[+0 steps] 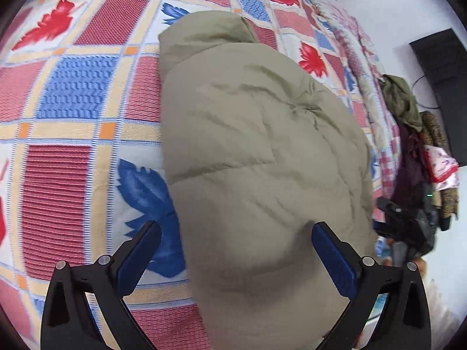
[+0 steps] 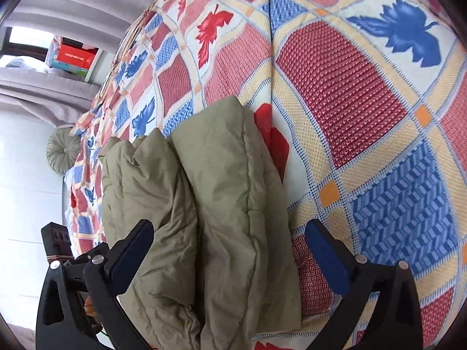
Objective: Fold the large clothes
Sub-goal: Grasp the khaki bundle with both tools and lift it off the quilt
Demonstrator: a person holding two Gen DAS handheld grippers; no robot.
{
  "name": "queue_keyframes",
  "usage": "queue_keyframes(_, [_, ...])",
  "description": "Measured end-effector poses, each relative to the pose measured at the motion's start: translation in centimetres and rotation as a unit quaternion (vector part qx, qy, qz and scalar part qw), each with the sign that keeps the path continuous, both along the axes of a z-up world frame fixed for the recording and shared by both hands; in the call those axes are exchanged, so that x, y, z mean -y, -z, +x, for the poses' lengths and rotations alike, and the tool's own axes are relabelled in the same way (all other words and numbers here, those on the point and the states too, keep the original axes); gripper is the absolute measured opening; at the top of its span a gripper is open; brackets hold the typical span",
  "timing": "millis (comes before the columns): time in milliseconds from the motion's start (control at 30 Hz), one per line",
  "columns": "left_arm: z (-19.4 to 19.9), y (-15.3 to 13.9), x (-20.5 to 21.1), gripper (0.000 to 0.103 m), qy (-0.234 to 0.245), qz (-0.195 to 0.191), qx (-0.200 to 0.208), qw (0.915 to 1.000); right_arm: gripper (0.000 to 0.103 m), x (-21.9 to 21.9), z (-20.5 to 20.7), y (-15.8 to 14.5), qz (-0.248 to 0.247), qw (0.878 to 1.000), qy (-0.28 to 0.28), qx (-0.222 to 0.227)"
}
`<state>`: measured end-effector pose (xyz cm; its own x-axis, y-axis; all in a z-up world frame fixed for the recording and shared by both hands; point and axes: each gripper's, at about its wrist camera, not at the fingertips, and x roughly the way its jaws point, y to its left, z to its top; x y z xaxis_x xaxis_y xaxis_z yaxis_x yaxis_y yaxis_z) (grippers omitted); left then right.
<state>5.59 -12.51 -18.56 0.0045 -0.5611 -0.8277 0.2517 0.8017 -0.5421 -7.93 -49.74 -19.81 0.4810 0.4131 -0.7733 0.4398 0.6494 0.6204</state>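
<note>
A khaki padded jacket (image 1: 256, 151) lies folded into a thick bundle on a bed covered by a patchwork leaf-print blanket (image 1: 73, 93). In the left wrist view my left gripper (image 1: 236, 233) hangs open just above the bundle's near end, its blue pads wide apart, one over the blanket and one over the jacket. In the right wrist view the jacket (image 2: 216, 180) shows as two puffy folded layers side by side. My right gripper (image 2: 229, 233) is open over that near end, with the fabric between the fingers but not pinched.
Clothes (image 1: 414, 134) hang in a heap beyond the bed's right edge, beside a dark panel (image 1: 443, 81) on the white wall. A round green cushion (image 2: 62, 151) sits at the bed's far corner. Boxes (image 2: 73, 55) stand by the window.
</note>
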Motion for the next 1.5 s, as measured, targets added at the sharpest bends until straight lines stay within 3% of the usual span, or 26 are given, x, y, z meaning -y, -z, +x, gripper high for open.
queue_keyframes(100, [0.5, 1.2, 0.3, 0.103, 0.007, -0.048, -0.034, 0.9982, 0.103, 0.3, 0.8, 2.0, 0.054, 0.998, -0.017, -0.002])
queue_keyframes(233, [1.5, 2.8, 0.6, 0.103, 0.002, -0.072, -0.060, 0.9956, 0.103, 0.2, 2.2, 4.2, 0.110, 0.994, -0.030, -0.004])
queue_keyframes(367, [2.4, 4.2, 0.4, 0.103, -0.006, -0.092, -0.078, 0.9927, 0.103, -0.7, 3.8, 4.2, 0.158, 0.986, -0.056, 0.026])
queue_keyframes(467, [3.1, 5.4, 1.0, 0.103, 0.000, -0.093, -0.081, 0.9924, 0.103, -1.9, 5.2, 3.7, 0.145, 0.984, -0.097, 0.027])
queue_keyframes(633, [3.5, 7.5, 2.4, 0.103, 0.004, -0.104, -0.098, 0.9896, 0.103, -3.9, 8.0, 4.8, 0.069, 0.985, -0.154, -0.024])
queue_keyframes(767, [3.5, 9.1, 2.9, 0.103, -0.012, -0.131, -0.146, 0.9805, 0.103, -4.4, 9.2, 6.7, 0.085, 0.985, -0.149, -0.037])
queue_keyframes(867, [2.9, 7.7, 3.9, 0.099, -0.004, -0.115, -0.114, 0.9867, 0.103, -4.6, 9.2, 6.6, 0.093, 0.986, -0.134, -0.037])
queue_keyframes(933, [2.6, 6.4, 4.3, 0.088, 0.004, -0.109, -0.089, 0.9901, 0.094, -4.7, 9.0, 6.4, 0.104, 0.986, -0.122, -0.035])
queue_keyframes(1000, [2.7, 5.2, 4.0, 0.080, 0.012, -0.115, -0.074, 0.9905, 0.072, -4.7, 8.7, 5.9, 0.118, 0.987, -0.109, -0.024])
queue_keyframes(1100, [3.0, 3.2, 3.6, 0.076, 0.029, -0.126, -0.056, 0.9900, 0.056, -5.2, 8.4, 4.7, 0.121, 0.987, -0.108, -0.010])
queue_keyframes(1300, [5.4, -1.2, 0.9, 0.075, 0.024, -0.144, -0.019, 0.9892, 0.051, -7.9, 9.2, 1.3, 0.121, 0.986, -0.116, 0.017])
queue_keyframes(1500, [9.8, -4.4, -5.3, 0.076, -0.003, -0.134, 0.030, 0.9905, 0.051, -12.7, 13.6, -1.4, 0.121, 0.982, -0.134, 0.052])
